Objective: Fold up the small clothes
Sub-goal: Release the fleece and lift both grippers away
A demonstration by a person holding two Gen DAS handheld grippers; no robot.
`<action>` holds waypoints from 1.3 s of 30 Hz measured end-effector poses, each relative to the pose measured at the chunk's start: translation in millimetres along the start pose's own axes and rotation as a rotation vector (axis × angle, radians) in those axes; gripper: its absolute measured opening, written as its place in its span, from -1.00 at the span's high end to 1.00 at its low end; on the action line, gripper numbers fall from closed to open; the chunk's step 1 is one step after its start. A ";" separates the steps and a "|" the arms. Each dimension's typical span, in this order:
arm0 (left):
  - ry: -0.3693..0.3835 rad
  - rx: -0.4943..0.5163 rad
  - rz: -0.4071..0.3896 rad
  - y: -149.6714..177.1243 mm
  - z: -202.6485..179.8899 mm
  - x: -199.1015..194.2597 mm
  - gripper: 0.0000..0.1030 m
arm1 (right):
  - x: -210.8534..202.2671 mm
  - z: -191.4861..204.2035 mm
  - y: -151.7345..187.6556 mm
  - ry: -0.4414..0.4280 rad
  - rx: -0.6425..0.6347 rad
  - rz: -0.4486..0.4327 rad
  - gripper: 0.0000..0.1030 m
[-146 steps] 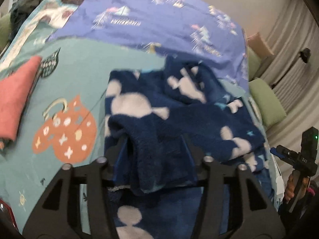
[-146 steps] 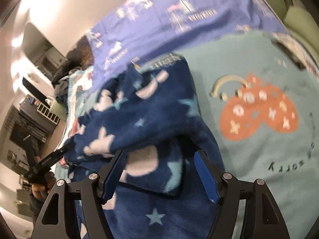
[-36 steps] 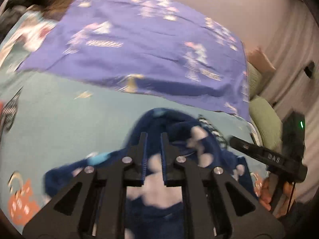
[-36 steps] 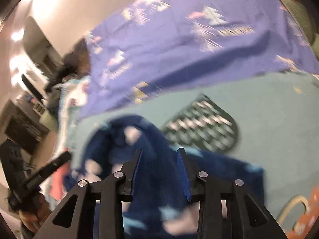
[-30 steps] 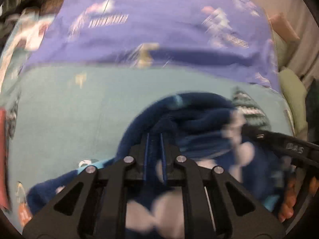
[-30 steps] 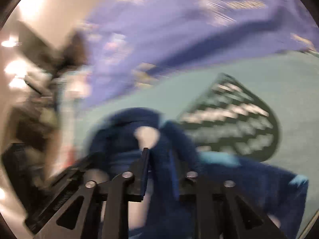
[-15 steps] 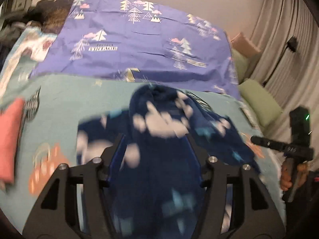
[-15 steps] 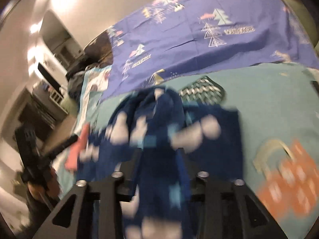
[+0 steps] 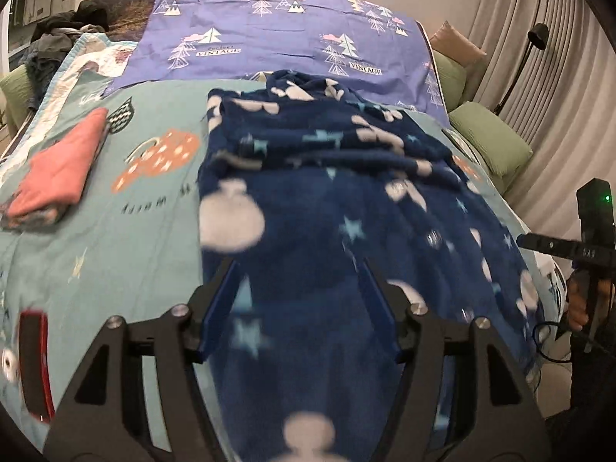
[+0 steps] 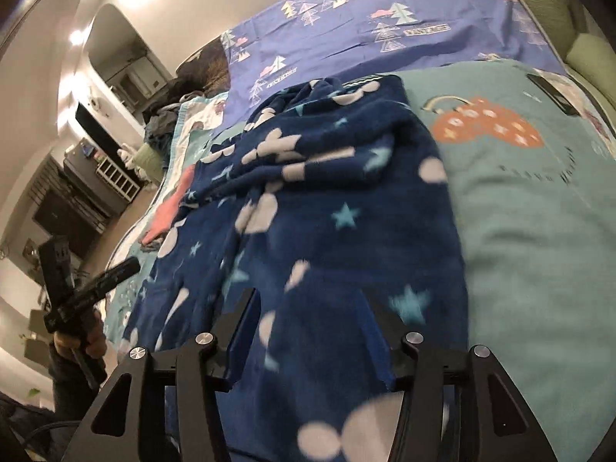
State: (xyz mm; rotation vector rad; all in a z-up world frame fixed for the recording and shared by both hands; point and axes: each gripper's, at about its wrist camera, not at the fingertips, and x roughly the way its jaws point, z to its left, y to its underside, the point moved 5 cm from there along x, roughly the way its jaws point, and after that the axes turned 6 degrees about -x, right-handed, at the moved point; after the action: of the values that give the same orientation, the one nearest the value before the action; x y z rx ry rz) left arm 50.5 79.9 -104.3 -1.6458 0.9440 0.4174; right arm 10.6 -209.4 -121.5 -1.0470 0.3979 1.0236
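A navy fleece garment (image 9: 346, 200) with white shapes and pale stars lies spread over the teal bedspread (image 9: 127, 238), its far end bunched in folds. My left gripper (image 9: 298, 281) hovers over the near part with its jaws opening; the fabric shows between the blue pads (image 9: 217, 308) but they do not press on it. In the right wrist view the same garment (image 10: 338, 208) runs toward me, and my right gripper (image 10: 312, 300) hangs over its near edge, jaws also opening and holding nothing. A hand (image 9: 577, 308) carries the right gripper's black body (image 9: 593, 227) at the bed's right side.
A folded pink cloth (image 9: 57, 169) lies on the left of the bed. A purple sheet with tree prints (image 9: 269, 38) covers the far end. Green pillows (image 9: 489, 134) and curtains stand to the right, a heap of dark clothes (image 9: 57, 34) at the far left.
Both grippers were shut on the garment's far end a second ago. They have let go, opened and drawn back toward the near edge, leaving the garment stretched out.
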 end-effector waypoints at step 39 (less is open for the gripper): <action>0.402 0.187 0.173 110.3 -156.5 -17.6 0.81 | 30.1 152.5 169.8 -0.278 -0.479 0.087 -0.35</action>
State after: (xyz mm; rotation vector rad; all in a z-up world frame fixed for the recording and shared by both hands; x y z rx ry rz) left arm -76.3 -64.1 -116.3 -1.5080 1.3889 0.1063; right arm -144.9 -43.6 -157.4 -1.2951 -0.0357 1.3614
